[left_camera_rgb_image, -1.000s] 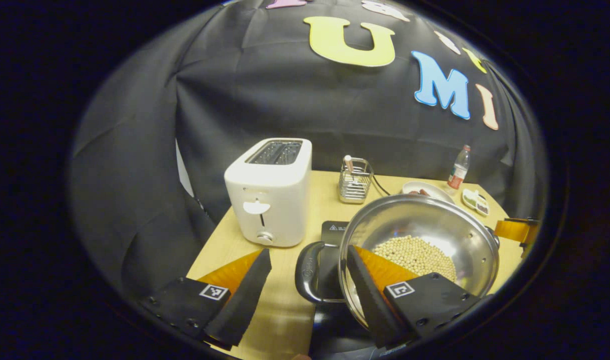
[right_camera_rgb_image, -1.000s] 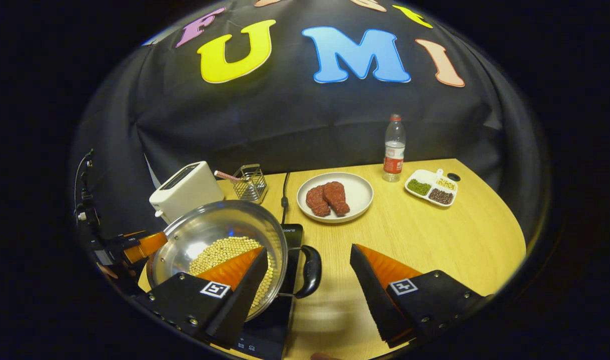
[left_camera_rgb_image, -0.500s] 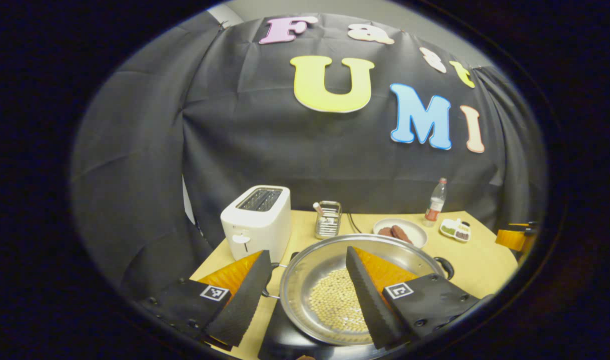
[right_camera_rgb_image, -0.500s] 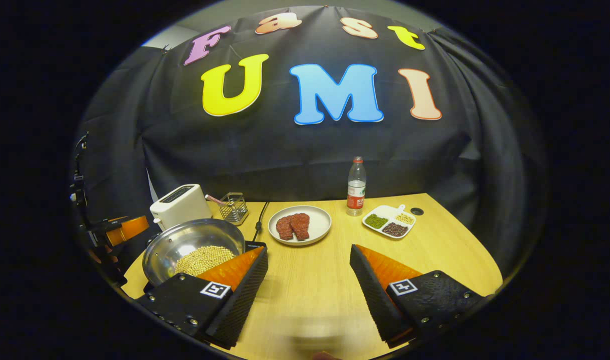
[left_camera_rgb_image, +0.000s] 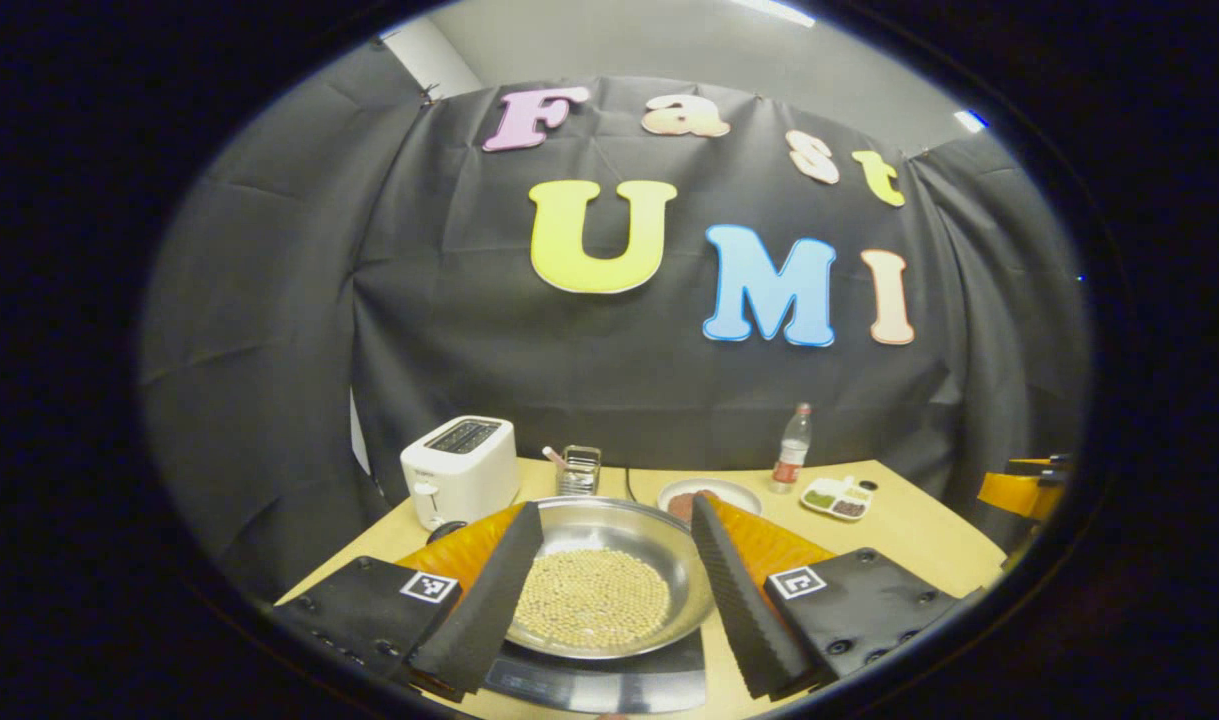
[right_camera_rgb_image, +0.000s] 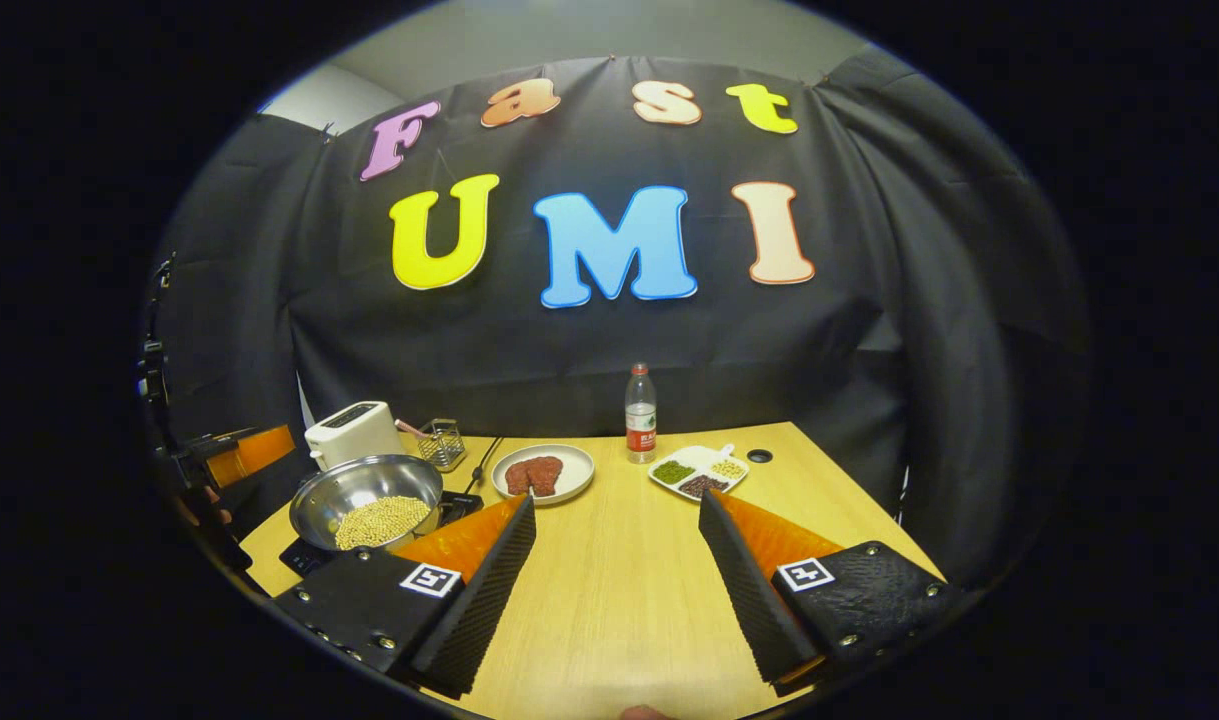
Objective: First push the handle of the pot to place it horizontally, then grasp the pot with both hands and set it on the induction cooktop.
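left gripper [left_camera_rgb_image: 609,590] fingers apart, empty; right gripper [right_camera_rgb_image: 614,585] likewise apart over bare table [right_camera_rgb_image: 629,600]. steel pot [left_camera_rgb_image: 609,575] with soybeans [left_camera_rgb_image: 594,610] sits on induction cooktop [left_camera_rgb_image: 609,685]. likely heavy, rigid, slick; beans shift; grip side handles, keep level.

The pot [left_camera_rgb_image: 609,560] is a shiny steel pan — wide, shallow, with no lid — holding a flat layer of pale yellow beans [left_camera_rgb_image: 592,608] across its bottom. It sits upright on the induction cooktop [left_camera_rgb_image: 597,685], a flat black slab lying on the wooden table. In the right gripper view the pot [right_camera_rgb_image: 366,499] stands at the table's left side, the cooktop [right_camera_rgb_image: 305,556] under it.
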